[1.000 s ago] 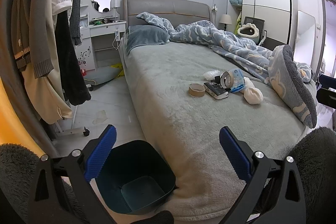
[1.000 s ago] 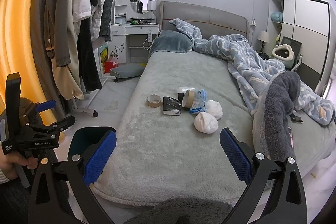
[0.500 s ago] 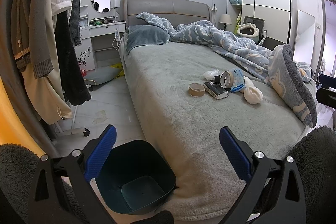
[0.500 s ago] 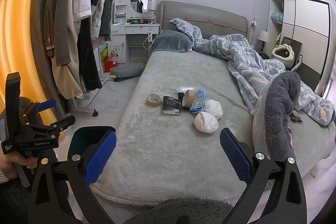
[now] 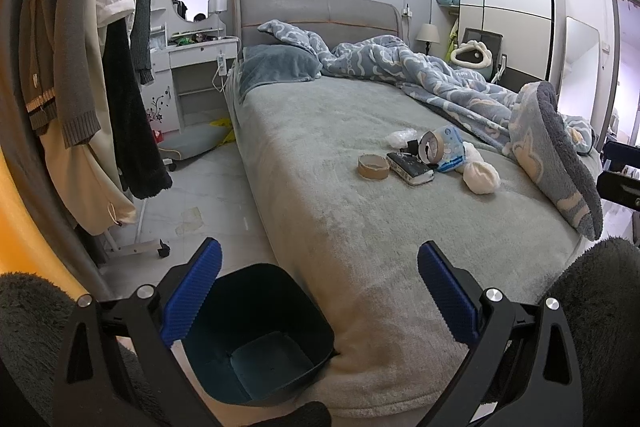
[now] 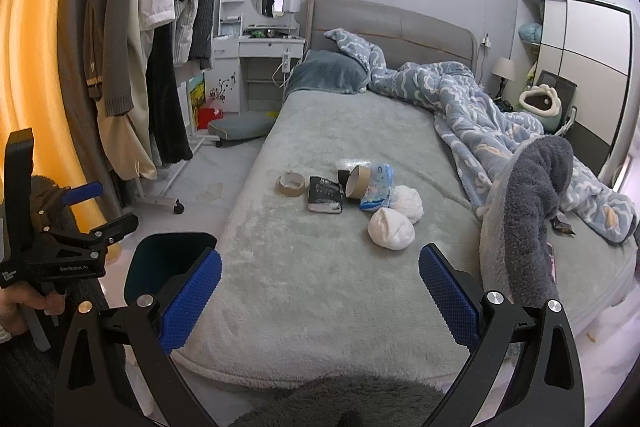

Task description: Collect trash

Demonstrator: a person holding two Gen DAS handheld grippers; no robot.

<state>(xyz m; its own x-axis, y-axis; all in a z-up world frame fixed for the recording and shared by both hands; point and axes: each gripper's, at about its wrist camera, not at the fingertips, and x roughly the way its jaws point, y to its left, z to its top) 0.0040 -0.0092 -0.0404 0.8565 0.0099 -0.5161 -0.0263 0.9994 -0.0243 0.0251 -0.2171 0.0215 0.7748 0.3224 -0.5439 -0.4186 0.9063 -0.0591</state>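
trash (image 6: 352, 191) sits clustered mid-bed (image 6: 320, 287), at 12 o'clock from both tongs; the bin (image 5: 256, 335) waits on the floor at 7 o'clock. left gripper (image 5: 318, 291) and right gripper (image 6: 320, 291) gape wide, holding nothing. tissue wads (image 6: 390, 229) look light and soft: pinch across the middle. tape roll (image 6: 291, 183) looks stiffer: clamp one wall.

black angular tongs (image 6: 320, 295) with ribbed blue pads (image 6: 191, 301) and silver screws; fuzzy dark grey sleeves (image 5: 600, 307); white lettering on the left tongs (image 6: 86, 205)
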